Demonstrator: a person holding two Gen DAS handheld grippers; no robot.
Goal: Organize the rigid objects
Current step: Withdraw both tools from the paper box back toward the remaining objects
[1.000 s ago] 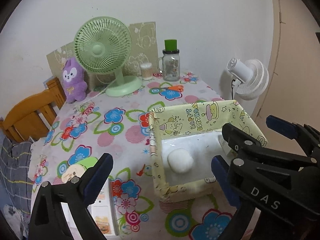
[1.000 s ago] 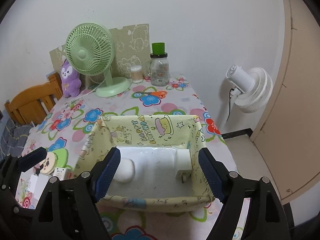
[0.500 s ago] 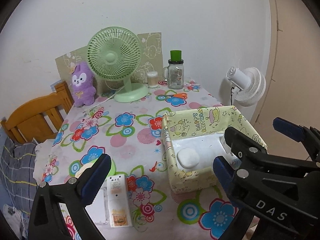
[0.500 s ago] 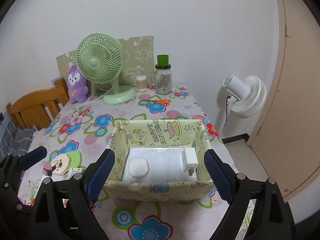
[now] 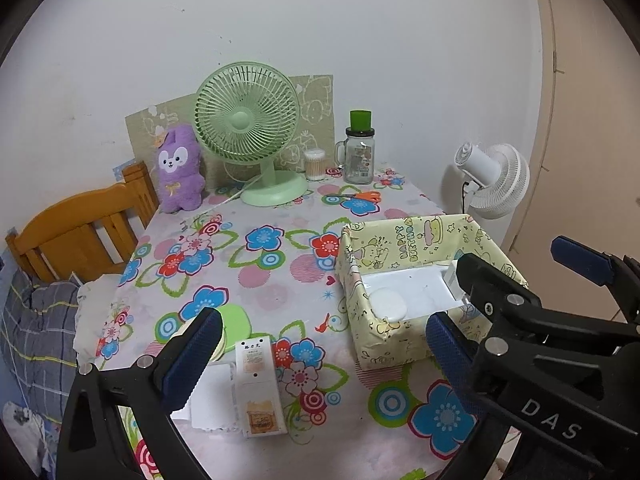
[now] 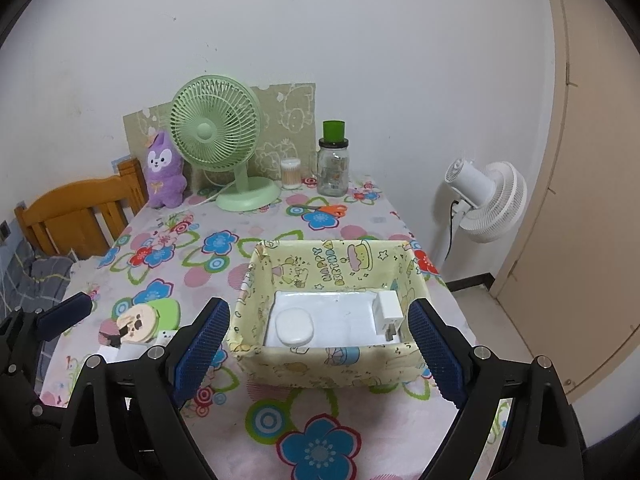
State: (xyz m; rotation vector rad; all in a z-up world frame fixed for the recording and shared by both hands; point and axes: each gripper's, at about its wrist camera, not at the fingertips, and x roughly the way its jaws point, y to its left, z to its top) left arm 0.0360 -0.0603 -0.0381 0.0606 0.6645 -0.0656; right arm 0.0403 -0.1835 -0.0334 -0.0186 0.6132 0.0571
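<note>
A yellow cartoon-print box [image 6: 332, 260] [image 5: 400, 236] stands on the flowered tablecloth at the right. Inside it lie a white oval case [image 6: 295, 326] [image 5: 387, 303] and a white charger plug [image 6: 387, 312] [image 5: 452, 276]. My right gripper [image 6: 320, 348] is open and empty, hovering short of the box's near wall. My left gripper [image 5: 320, 356] is open too, with nothing between its pads, above a white remote-like block [image 5: 258, 388] and a green round cartoon item [image 5: 236, 320] [image 6: 146, 318]. A white card [image 5: 208, 400] lies beside the block.
At the back stand a green desk fan [image 5: 248, 120], a purple plush [image 5: 178, 168], a swab tub [image 5: 315, 164] and a green-lidded glass jar [image 5: 359, 156]. Orange scissors [image 5: 366, 196] lie nearby. A wooden chair [image 5: 80, 232] is left, a white floor fan [image 6: 488, 200] right.
Both grippers have drawn back and up from the box, so more of the table shows. The white block and card came into the left view. The right jaws stand slightly wider.
</note>
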